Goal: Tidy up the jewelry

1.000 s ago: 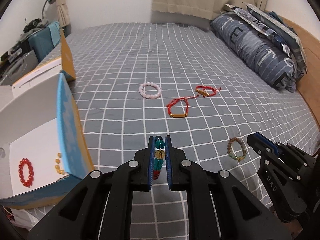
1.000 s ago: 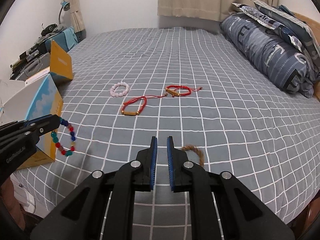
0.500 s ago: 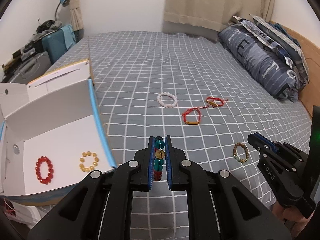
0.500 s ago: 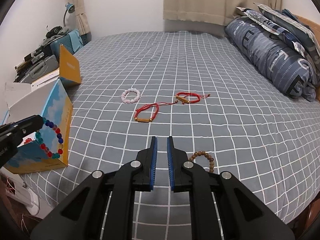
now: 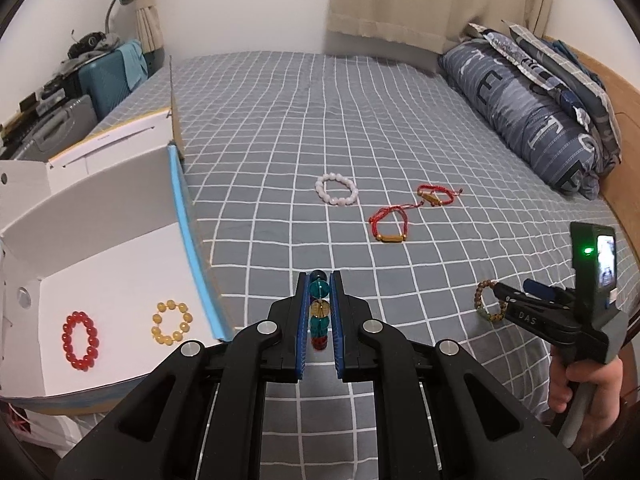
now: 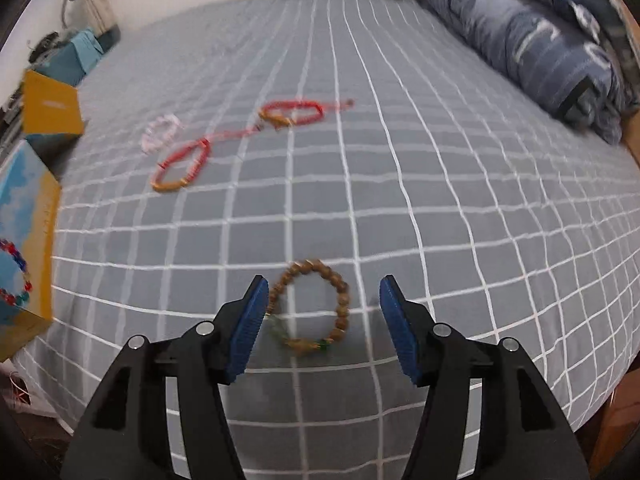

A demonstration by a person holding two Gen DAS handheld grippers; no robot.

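Note:
My left gripper (image 5: 319,312) is shut on a multicoloured bead bracelet (image 5: 319,310) and holds it just right of the open white box (image 5: 120,248). The bracelet also shows at the left edge of the right wrist view (image 6: 14,272). In the box lie a red bead bracelet (image 5: 80,340) and a yellow bead bracelet (image 5: 171,322). My right gripper (image 6: 322,312) is open, its jaws on either side of a brown wooden bead bracelet (image 6: 312,308) on the bed. A white bead bracelet (image 5: 336,189) and two red cord bracelets (image 5: 390,224) (image 5: 436,196) lie farther back.
The grey checked bed cover (image 5: 320,120) fills the scene. Blue pillows and folded bedding (image 5: 540,112) line the right side. Suitcases and clutter (image 5: 80,80) stand beyond the box at the left. The box's yellow lid flap (image 6: 50,110) stands up.
My right gripper opened and dropped forward over the brown bracelet. My left gripper moved left and up with the multicoloured bracelet, bringing more of the box's inside into view.

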